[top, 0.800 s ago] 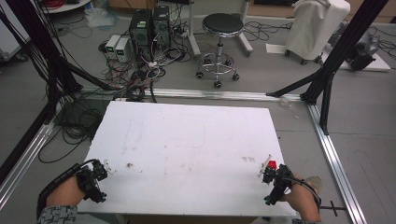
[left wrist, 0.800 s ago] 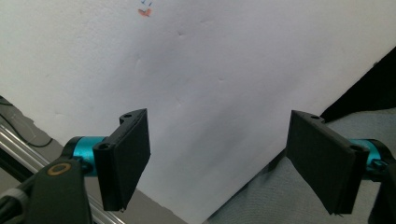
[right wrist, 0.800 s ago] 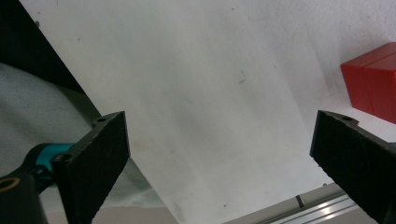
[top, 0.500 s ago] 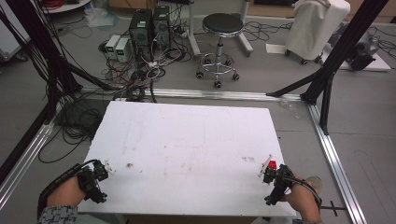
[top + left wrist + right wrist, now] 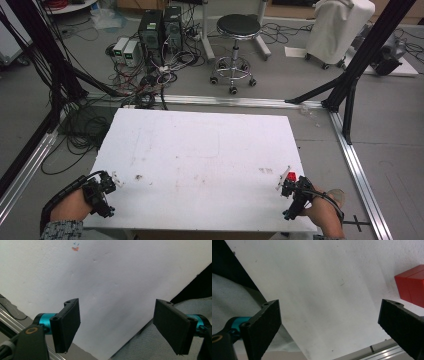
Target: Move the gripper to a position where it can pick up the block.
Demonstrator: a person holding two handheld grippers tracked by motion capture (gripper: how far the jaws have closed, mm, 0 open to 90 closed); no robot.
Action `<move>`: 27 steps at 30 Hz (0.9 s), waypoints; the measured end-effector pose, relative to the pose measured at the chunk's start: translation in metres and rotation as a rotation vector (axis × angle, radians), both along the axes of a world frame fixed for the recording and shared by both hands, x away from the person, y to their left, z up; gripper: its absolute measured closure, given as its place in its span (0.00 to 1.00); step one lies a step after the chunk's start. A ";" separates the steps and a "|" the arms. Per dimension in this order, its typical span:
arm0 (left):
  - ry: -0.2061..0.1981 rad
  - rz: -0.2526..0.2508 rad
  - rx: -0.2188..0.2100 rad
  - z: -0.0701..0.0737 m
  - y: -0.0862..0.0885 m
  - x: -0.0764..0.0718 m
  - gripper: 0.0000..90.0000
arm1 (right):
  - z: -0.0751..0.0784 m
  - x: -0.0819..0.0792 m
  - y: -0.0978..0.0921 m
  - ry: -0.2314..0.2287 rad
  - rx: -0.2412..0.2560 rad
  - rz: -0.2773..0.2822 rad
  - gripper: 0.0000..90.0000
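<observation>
A white worktop (image 5: 200, 160) stood on a grey floor, cables and a black stool (image 5: 238, 25) beyond its far edge. The left claw (image 5: 114, 178) and right claw (image 5: 283, 181), at the near corners, gaped wide, gripping nothing; a red block (image 5: 410, 285) lay beside the right

Grey floor (image 5: 65, 145); black round stool (image 5: 238, 25) far centre; computer towers (image 5: 160, 27) with tangled cables far left; white-draped unit (image 5: 337, 30) far right.

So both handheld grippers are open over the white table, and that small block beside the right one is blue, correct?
Not quite: the small block is red, as the right gripper view shows. The left gripper and right gripper are indeed open over the white table.
</observation>
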State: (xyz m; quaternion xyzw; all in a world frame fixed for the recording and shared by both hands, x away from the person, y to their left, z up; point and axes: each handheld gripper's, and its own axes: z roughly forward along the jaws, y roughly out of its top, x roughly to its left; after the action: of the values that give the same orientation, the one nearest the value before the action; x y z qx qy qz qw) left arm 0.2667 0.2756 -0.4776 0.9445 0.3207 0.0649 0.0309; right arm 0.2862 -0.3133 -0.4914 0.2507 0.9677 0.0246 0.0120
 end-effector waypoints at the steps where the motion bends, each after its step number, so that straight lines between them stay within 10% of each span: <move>1: 0.003 -0.006 0.000 0.000 0.000 0.000 0.25 | 0.000 0.000 0.000 0.002 0.006 0.000 0.05; 27: -0.008 0.015 -0.014 0.003 0.004 -0.001 0.25 | 0.022 0.018 -0.020 -0.034 0.008 0.157 0.05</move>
State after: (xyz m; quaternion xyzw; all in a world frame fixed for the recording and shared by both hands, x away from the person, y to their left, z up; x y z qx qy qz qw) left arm 0.2654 0.2799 -0.4743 0.9415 0.3282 0.0667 0.0385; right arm 0.3043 -0.3329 -0.4692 0.1738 0.9839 0.0335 0.0253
